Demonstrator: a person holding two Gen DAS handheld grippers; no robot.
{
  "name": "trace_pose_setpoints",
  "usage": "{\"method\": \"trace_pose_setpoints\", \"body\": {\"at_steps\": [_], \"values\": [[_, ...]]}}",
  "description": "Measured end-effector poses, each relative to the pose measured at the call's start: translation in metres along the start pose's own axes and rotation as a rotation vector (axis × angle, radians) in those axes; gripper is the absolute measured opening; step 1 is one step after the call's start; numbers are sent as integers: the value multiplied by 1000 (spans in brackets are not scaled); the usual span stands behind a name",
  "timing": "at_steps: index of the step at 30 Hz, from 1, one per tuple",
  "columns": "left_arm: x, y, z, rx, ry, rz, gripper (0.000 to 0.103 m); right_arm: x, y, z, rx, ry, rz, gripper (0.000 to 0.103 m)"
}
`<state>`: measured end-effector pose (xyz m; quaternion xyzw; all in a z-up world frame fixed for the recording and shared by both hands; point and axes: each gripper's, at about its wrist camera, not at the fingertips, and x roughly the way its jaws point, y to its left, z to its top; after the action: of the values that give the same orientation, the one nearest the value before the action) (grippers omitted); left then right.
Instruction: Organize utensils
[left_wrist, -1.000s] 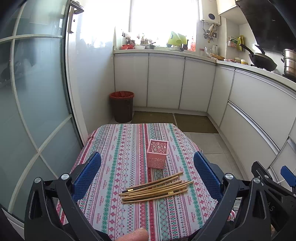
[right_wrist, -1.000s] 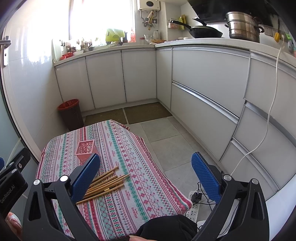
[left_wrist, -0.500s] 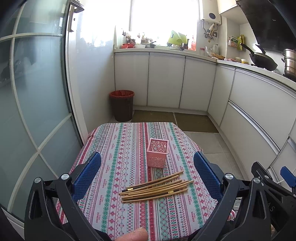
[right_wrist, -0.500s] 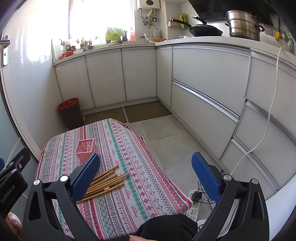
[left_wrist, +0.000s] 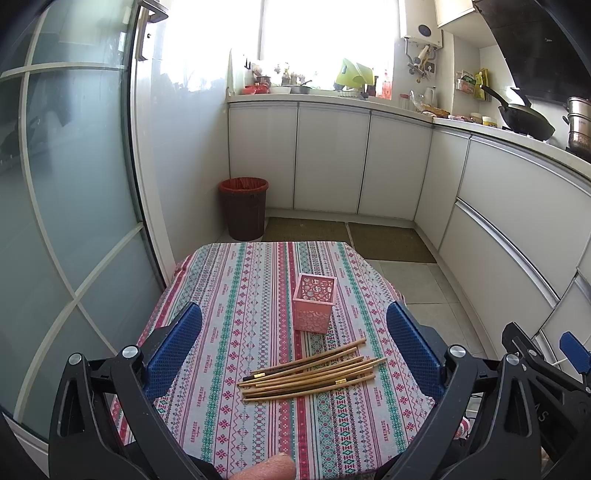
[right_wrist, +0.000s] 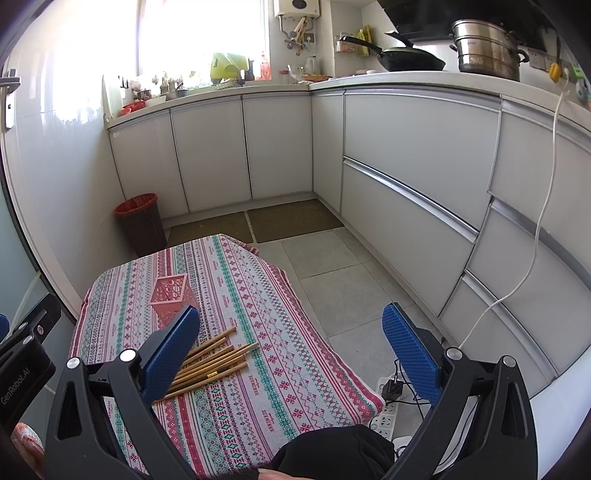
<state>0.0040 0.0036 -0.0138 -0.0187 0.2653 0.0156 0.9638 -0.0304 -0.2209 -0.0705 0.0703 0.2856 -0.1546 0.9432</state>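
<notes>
Several wooden chopsticks (left_wrist: 310, 373) lie in a loose bundle on a small table with a patterned cloth (left_wrist: 236, 295). A pink perforated square holder (left_wrist: 314, 302) stands upright just behind them, empty as far as I can see. My left gripper (left_wrist: 293, 354) is open and empty, held above the table's near edge with the chopsticks between its fingers' lines of sight. My right gripper (right_wrist: 291, 350) is open and empty, to the right of the table; its left finger partly hides the chopsticks (right_wrist: 210, 360) and the holder (right_wrist: 171, 297).
White kitchen cabinets (left_wrist: 332, 158) run along the back and right. A brown bin with a red liner (left_wrist: 243, 206) stands on the floor behind the table. A glass door (left_wrist: 66, 206) is on the left. A power strip with cables (right_wrist: 388, 410) lies on the floor at right.
Both views have shifted slightly; the table sits a little lower and nearer in the frames. Nothing on the table has moved.
</notes>
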Motion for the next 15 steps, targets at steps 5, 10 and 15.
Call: {"method": "trace_pose_setpoints", "body": {"at_steps": [5, 10, 15], "values": [[0, -1, 0, 0, 5, 3, 96, 2, -1, -2, -2, 6, -3, 96], [2, -2, 1, -5, 17, 5, 96, 6, 0, -3, -7, 20, -5, 96], [15, 3, 3, -22, 70, 1, 96, 15, -4, -4, 17, 63, 30, 96]]}}
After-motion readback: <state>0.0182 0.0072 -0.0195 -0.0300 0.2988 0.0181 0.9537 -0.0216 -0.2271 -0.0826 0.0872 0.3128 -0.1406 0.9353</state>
